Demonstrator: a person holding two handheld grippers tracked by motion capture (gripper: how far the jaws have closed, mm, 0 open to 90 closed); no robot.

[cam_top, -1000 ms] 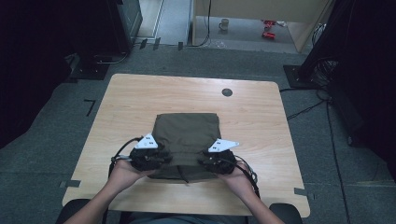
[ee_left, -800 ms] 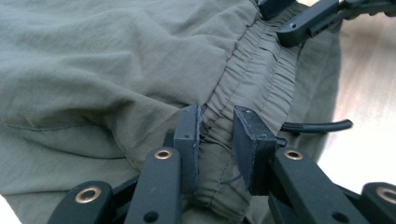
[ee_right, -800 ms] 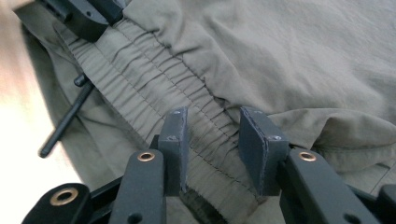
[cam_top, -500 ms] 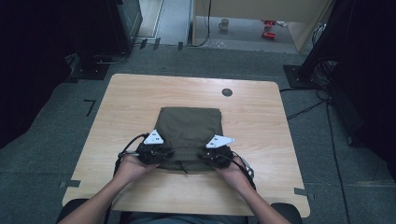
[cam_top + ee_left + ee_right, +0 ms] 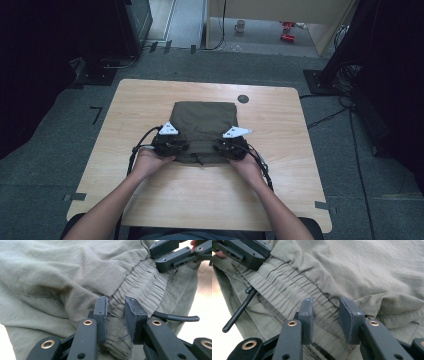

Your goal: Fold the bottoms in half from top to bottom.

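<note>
Over the last second both hands had carried the near edge of the olive shorts [image 5: 204,131] forward across the bench [image 5: 150,100], away from the person, so the garment lay shorter front to back than in the earlier frames. The fingers of both grippers had been closing a little during that time.

The left gripper [image 5: 117,312] sat at the near left part of the gathered waistband [image 5: 147,287], and cloth lay in the narrow gap between its fingers. The pads looked close to the fabric, yet a slit of waistband showed between them, so I could not tell whether they pinched it. The right gripper [image 5: 325,312] stood over the same band farther right, its fingers clearly apart with the pleated elastic visible between them and neither pad pressing. A black drawstring [image 5: 239,311] trailed off the waistband toward the bench top.

From above, the shorts lay at the middle of the bench, squared into a compact rectangle, with the waistband end nearest the person. In my judgement the folding was well along: the garment was already doubled and tidy. What seemed left was to bring the waistband end over the far half, release it and smooth the stack.
</note>
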